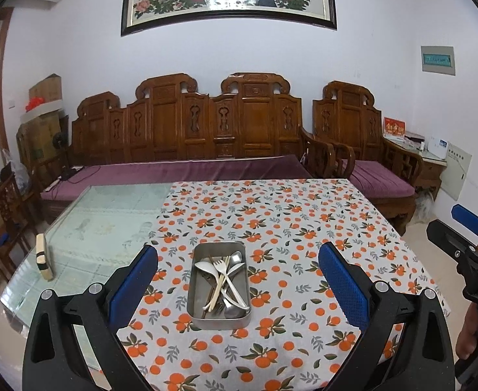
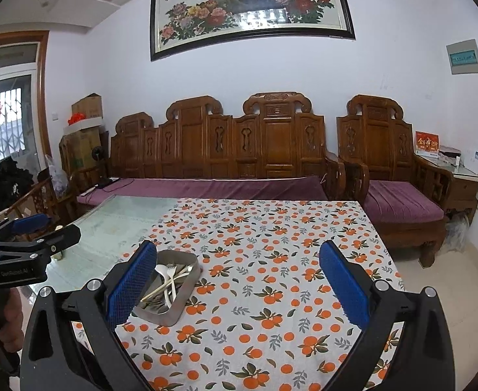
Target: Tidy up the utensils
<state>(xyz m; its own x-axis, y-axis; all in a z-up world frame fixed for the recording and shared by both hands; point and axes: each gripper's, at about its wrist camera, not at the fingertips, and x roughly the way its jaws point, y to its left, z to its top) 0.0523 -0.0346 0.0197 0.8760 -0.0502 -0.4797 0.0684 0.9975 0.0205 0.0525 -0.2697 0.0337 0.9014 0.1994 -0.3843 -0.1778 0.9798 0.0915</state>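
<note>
A rectangular steel tray (image 1: 220, 322) sits on the orange-patterned tablecloth (image 1: 288, 228), holding several mixed utensils (image 1: 226, 280): white plastic spoons and forks, metal spoons, pale chopsticks. My left gripper (image 1: 239, 262) hovers open above the near table edge, with the tray centred between its blue pads (image 1: 131, 286). My right gripper (image 2: 239, 260) is open too, over the cloth to the right of the tray (image 2: 177, 312); its left pad hides part of the tray. Each gripper shows at the edge of the other's view: the right gripper (image 1: 470, 228) and the left gripper (image 2: 34, 231).
The cloth covers the right part of a glass-topped table (image 1: 108, 208); a small wooden block (image 1: 43, 257) lies on the bare glass at left. A carved wooden sofa (image 1: 187, 137) and armchair (image 1: 362, 130) stand behind the table. A person's hand (image 2: 7, 322) holds the left gripper's handle.
</note>
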